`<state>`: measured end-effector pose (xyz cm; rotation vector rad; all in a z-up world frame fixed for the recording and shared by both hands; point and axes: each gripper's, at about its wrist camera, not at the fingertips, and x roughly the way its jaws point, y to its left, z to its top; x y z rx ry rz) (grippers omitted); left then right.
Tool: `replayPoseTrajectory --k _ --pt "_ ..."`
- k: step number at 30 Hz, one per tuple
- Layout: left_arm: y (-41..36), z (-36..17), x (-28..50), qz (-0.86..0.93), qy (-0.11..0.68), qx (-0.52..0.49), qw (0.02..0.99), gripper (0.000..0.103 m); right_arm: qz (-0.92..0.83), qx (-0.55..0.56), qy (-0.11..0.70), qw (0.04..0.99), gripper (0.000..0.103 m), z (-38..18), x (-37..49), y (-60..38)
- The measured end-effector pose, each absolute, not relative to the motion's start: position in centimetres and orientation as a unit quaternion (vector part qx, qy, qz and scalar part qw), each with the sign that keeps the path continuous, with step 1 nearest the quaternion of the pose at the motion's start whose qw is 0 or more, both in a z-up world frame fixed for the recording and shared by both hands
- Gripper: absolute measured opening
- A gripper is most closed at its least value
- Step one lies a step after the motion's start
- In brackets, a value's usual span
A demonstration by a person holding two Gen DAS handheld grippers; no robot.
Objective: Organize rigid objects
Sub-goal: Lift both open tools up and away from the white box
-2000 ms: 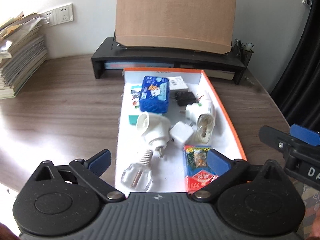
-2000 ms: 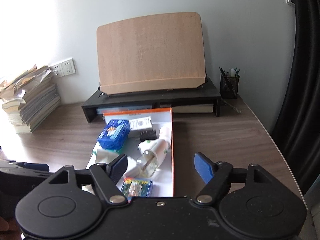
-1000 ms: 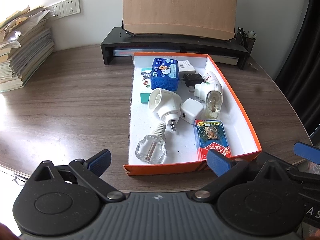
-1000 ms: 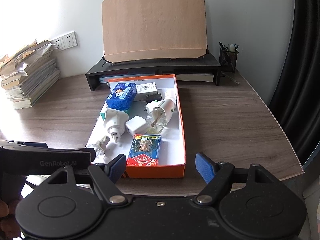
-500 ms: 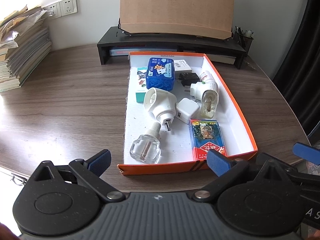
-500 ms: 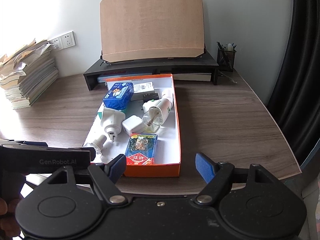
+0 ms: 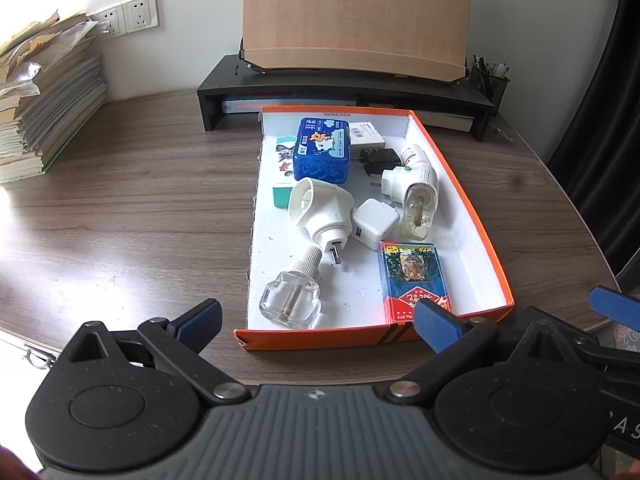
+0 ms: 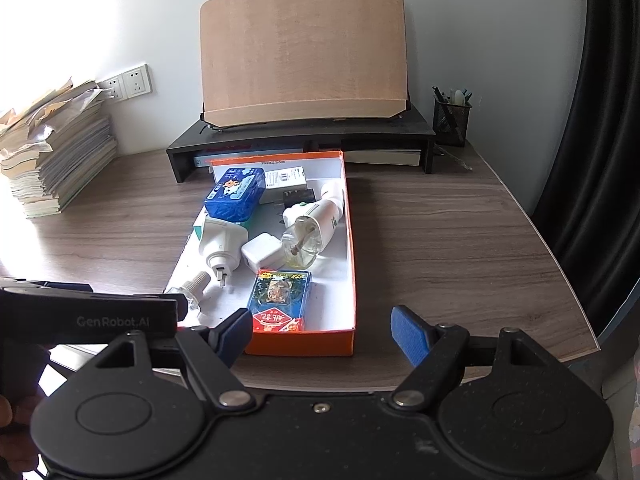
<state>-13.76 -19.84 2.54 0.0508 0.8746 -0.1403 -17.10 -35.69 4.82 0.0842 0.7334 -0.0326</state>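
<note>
With both the left gripper [image 7: 316, 322] and the right gripper [image 8: 322, 330] wide open and empty at the lower edge, we see every small thing already inside the orange box [image 7: 486, 236] in the middle, so we wait carefully.

An orange-walled cardboard tray [image 7: 472, 216] is sitting on the wood-grain table [image 7: 140, 208], in front of a black desk riser [image 7: 344, 90] that is carrying a curved wooden board [image 7: 356, 16]. In the tray, a blue tin [image 7: 322, 148] is lying at the back, a white plug adapter [image 7: 320, 210] mid-left, a white cube charger [image 7: 374, 228] just right of it, a clear glass bottle [image 7: 290, 300] front-left, and a blue card pack [image 7: 414, 280] front-right. A stack of papers [image 7: 44, 100] is standing far left.
</note>
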Motion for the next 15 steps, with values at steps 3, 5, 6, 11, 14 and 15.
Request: replayPoseTrajectory --k 3,5,6,11,14,15 --pt "-19.87 2.56 -13.80 -0.067 0.423 0.025 0.903 0.103 -0.016 0.042 0.358 0.933 0.090 4.83 -17.14 -35.69" --pt "-19.86 2.53 -13.79 -0.068 0.424 0.025 0.903 0.103 -0.016 0.041 0.358 0.932 0.090 4.86 -17.15 -35.66" --pt "-19.84 2.54 -13.80 -0.068 0.424 0.025 0.903 0.103 -0.015 0.041 0.359 0.932 0.090 4.87 -17.16 -35.64" --pt "-19.79 2.72 -14.01 -0.065 0.415 0.023 0.907 0.103 -0.014 0.039 0.359 0.932 0.090 4.90 -17.26 -35.54" --pt "-19.70 2.85 -14.14 -0.064 0.410 0.021 0.909 0.103 -0.016 0.039 0.358 0.933 0.090 4.93 -17.30 -35.54" --pt "-19.71 2.88 -14.11 -0.066 0.411 0.022 0.909 0.103 -0.016 0.040 0.358 0.933 0.090 4.96 -17.32 -35.55"
